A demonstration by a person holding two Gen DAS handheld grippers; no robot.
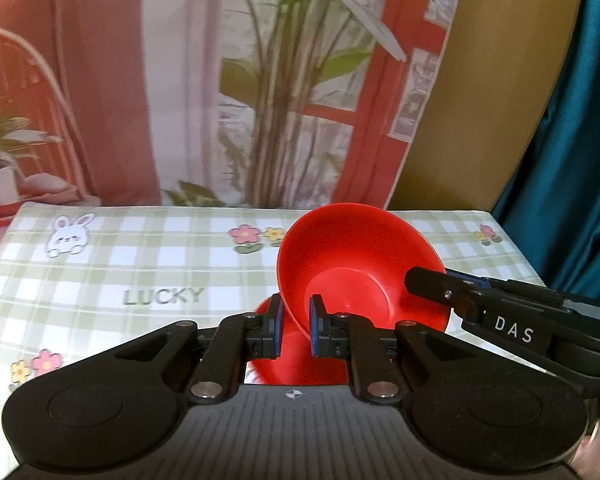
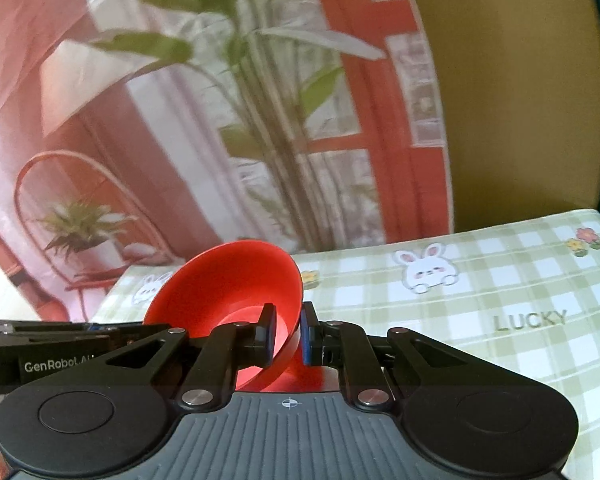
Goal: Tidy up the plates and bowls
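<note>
Bowl (image 1: 352, 264) above the desk (image 1: 140, 264)
Left tongs (image 1: 296, 330) pinch its left rim, right tongs (image 2: 286, 334) its right rim; backdrop (image 1: 180, 80) behind the desk.

A staged home-style setup, more a recording corner than a lived-in room. The landmark is a table (image 1: 148, 264) covered with a green-and-white checked cloth printed with rabbits, flowers and the word "LUCKY". Directly behind the table hangs a printed backdrop (image 1: 204, 92) picturing a red-framed window, pink curtains, tall green plants and a chair. To the table's right hangs a teal curtain (image 1: 580, 128).
</note>
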